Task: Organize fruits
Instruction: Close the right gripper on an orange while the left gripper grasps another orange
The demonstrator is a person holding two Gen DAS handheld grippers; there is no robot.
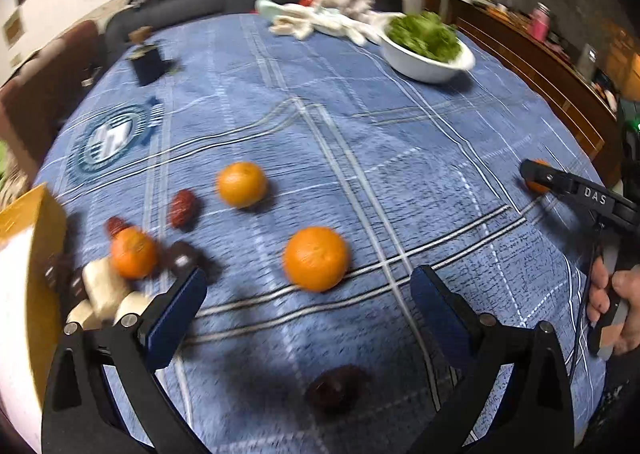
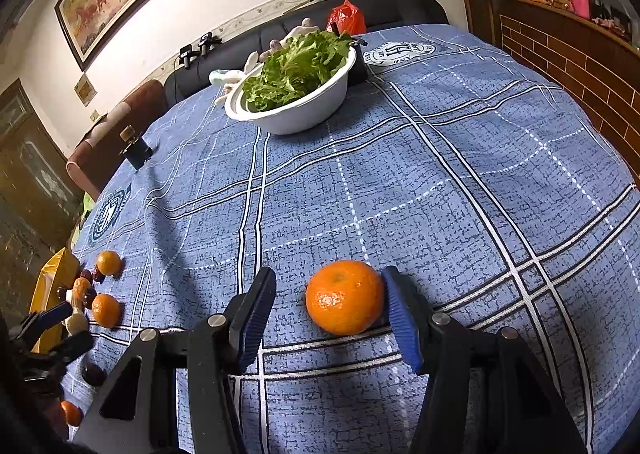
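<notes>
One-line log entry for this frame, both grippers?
left gripper: open, empty, above oranges | right gripper: open, straddling orange, right pad touching, not clamped | bowl of greens: far side

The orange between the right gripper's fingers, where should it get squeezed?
Squeeze the orange across its wide middle, one pad on each side. The right gripper already straddles it from the near side, jaws open, right finger at the peel. It is round and sits on the cloth, so gripping off the middle might let it slip.
</notes>
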